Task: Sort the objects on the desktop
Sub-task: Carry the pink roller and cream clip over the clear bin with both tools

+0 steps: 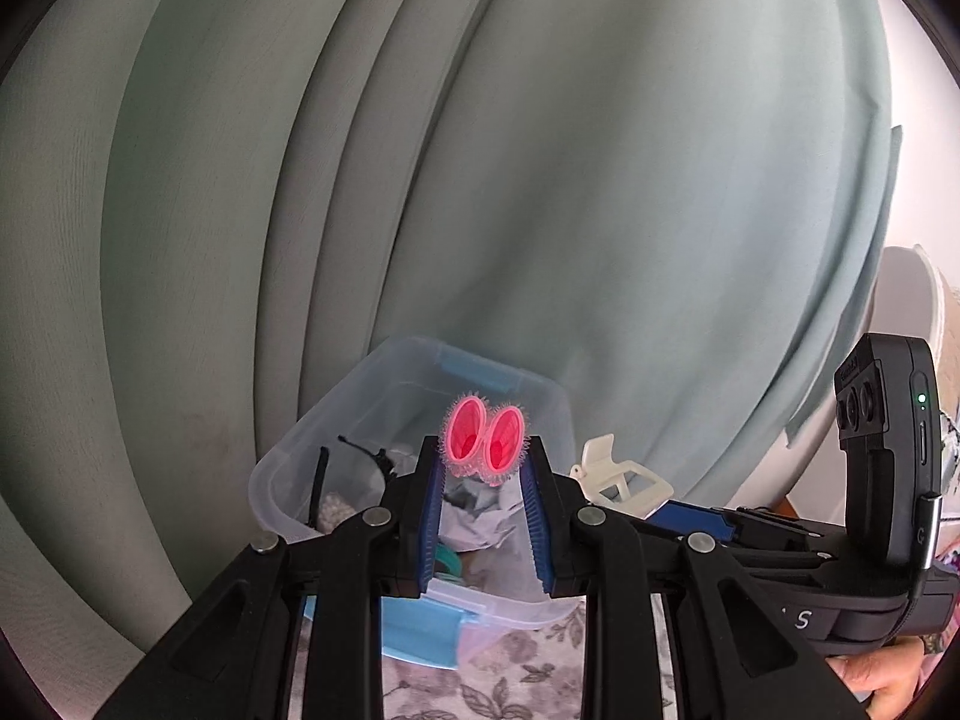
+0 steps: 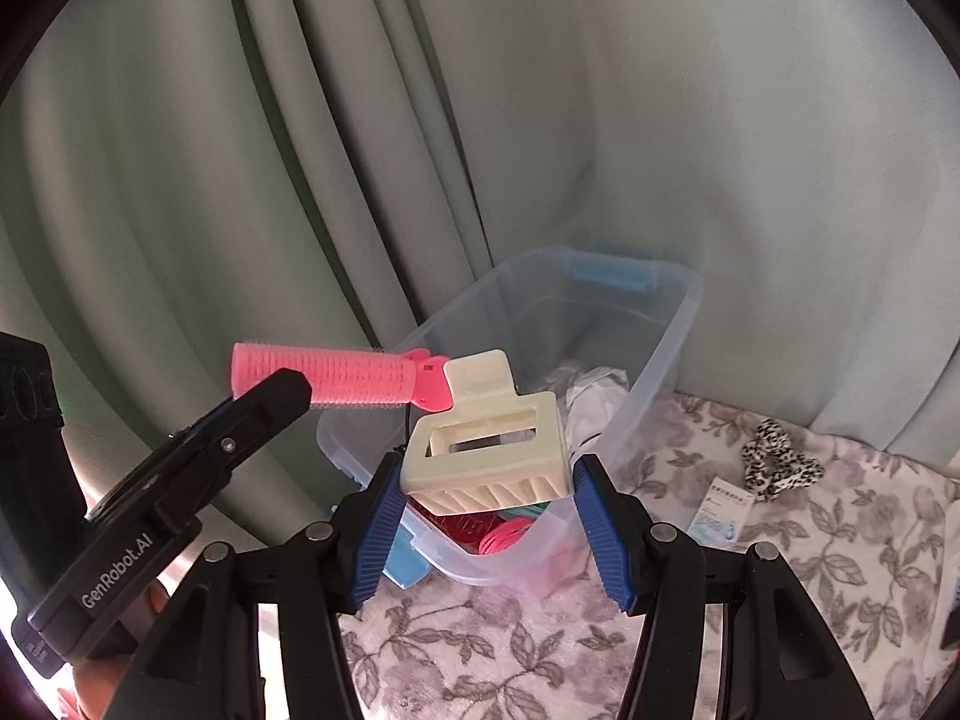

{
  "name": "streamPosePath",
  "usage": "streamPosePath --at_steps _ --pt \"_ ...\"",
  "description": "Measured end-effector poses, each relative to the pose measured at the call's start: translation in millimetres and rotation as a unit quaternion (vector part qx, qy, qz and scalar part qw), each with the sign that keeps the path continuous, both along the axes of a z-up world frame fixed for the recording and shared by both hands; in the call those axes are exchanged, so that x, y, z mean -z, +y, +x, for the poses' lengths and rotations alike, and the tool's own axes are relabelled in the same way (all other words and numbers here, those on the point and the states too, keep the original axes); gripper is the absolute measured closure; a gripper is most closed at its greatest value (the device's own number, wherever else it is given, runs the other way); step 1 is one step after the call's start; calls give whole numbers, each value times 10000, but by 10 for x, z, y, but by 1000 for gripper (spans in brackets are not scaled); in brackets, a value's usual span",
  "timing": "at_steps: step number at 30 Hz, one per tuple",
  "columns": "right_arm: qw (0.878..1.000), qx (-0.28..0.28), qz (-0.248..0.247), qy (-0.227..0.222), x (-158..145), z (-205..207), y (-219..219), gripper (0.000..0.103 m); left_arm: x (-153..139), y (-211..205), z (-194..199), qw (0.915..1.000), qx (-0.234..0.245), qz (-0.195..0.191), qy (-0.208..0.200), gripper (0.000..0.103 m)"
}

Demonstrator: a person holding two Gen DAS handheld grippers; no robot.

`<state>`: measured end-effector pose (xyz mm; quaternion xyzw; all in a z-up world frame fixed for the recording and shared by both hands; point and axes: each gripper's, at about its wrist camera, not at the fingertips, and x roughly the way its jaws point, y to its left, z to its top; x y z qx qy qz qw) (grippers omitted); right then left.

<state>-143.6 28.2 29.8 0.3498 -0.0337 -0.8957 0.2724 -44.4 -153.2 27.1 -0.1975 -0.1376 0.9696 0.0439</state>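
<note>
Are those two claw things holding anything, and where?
Yes. The left gripper clamps the pink hair roller at one end; the right gripper squeezes the cream hair claw clip across its toothed sides.

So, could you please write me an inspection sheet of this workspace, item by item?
Surface: floral cloth covers the top.
Job's things: clear storage box, lid off, partly filled with small items; pink hair roller and cream claw clip are both held above it.
Clutter: leopard scrunchie and small white-blue carton lie on the cloth, right of the box.
Grippers: left gripper shut on the roller; right gripper shut on the clip.
Cables: nothing seen.
Surroundings: pale green curtain hangs behind the box.
</note>
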Motion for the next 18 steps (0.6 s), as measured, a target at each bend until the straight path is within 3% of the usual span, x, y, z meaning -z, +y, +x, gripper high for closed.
streamPosePath --at_steps 6,7,18 --pt "9998 -61 89 -151 142 -104 -83 44 171 -78 -93 9998 -75 62 -196 77" --pt "9998 -73 95 -173 159 -115 -94 50 205 -82 -110 9997 -78 67 -233 77" --pt "9992 -120 163 -336 326 -239 -168 49 452 -50 -293 9984 -116 87 -546 77"
